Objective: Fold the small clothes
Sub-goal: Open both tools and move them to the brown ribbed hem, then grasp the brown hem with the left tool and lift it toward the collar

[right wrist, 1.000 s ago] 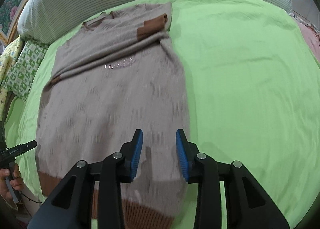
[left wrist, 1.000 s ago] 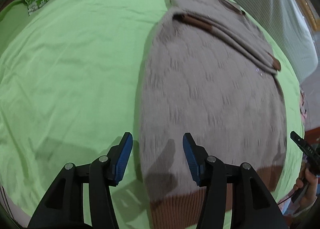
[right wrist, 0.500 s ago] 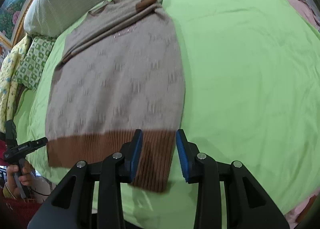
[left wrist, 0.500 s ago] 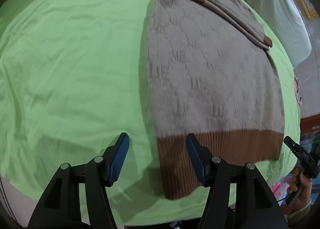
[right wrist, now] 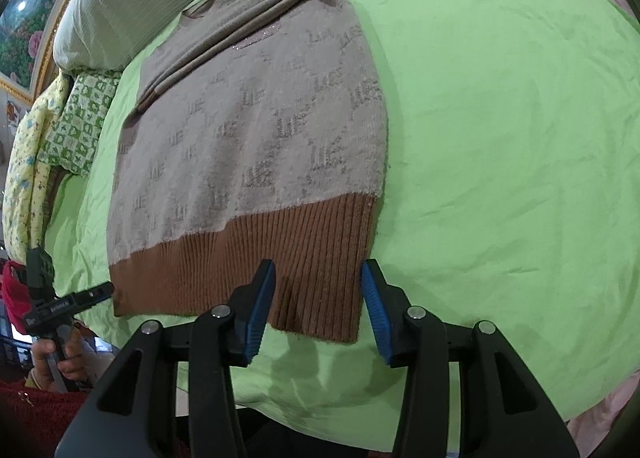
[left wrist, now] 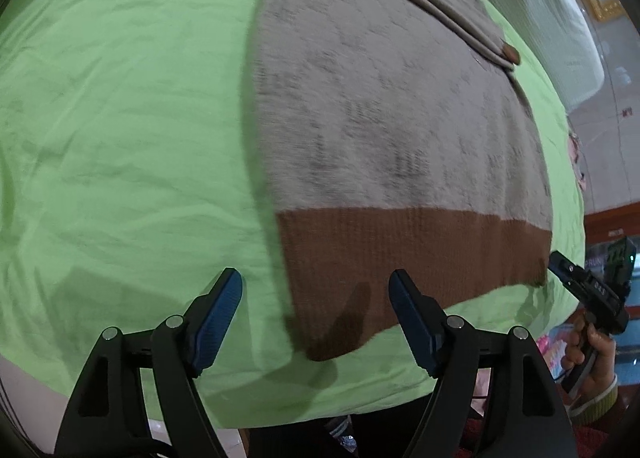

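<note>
We have the beige knit sweater [right wrist: 256, 126] lying flat on the green bedsheet [right wrist: 500, 118], its sleeves already crossed over the chest near the striped pillow [right wrist: 120, 10] and its brown ribbed hem [right wrist: 260, 274] nearest us, which leaves the body ready to be folded up from the bottom. Our left gripper [left wrist: 316, 306] and right gripper [right wrist: 318, 306] each hover at one bottom corner of that hem, jaws spread wide and holding nothing. We judge this lets both corners be pinched and lifted together.
</note>
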Motion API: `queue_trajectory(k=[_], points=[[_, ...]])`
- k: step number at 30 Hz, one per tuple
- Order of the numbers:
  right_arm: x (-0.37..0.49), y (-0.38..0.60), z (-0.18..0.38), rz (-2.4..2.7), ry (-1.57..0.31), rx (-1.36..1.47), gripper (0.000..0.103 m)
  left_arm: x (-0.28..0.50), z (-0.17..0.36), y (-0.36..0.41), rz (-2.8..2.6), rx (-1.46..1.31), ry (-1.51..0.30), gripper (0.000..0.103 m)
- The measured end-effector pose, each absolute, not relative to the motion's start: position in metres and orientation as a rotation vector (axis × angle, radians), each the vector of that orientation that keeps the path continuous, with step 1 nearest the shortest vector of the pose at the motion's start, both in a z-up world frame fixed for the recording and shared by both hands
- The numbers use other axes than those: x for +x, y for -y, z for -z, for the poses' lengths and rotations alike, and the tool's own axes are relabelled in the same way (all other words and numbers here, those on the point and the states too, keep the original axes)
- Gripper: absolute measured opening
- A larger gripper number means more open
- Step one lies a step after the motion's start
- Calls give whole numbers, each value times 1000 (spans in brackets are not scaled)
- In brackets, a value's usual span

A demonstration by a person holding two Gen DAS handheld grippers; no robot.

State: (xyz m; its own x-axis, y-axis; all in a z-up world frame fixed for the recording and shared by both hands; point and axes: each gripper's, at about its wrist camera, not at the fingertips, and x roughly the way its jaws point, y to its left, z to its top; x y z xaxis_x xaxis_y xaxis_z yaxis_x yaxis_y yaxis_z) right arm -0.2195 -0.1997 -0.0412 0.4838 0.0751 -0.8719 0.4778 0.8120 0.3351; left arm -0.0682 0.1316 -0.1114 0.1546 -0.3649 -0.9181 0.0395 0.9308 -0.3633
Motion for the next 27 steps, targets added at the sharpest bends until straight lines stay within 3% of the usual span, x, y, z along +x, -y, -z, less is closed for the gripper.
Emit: queue_trajectory(k=[5,7,10,11,12,13,17,27], points=[[-216,202,45,252,-1050,629,46,-58,115,-117,343,-274,-1403,74],[-215,203,49,241,-1059,636,46,-56,117,-113,347,-262,-1404,65],[-214,205,55,219,-1059,673,45,-55,120,-111,340,-220,-1391,39],[-214,205,55,210,-1057,672,43,-55,120,-110,347,-221,-1388,22],[-213,205,56,206,-1065,666,28,-53,121,-112,362,-237,-1392,14],[-212,204,57,201,-1077,663,10,-51,121,-114,373,-263,-1393,13],[-209,199,41,144,-1035,622,9,-49,106,-119,409,-300,-1338,8],[-157,218,-62,14,-659,592,8,5,18,-116,457,-366,-1064,8]])
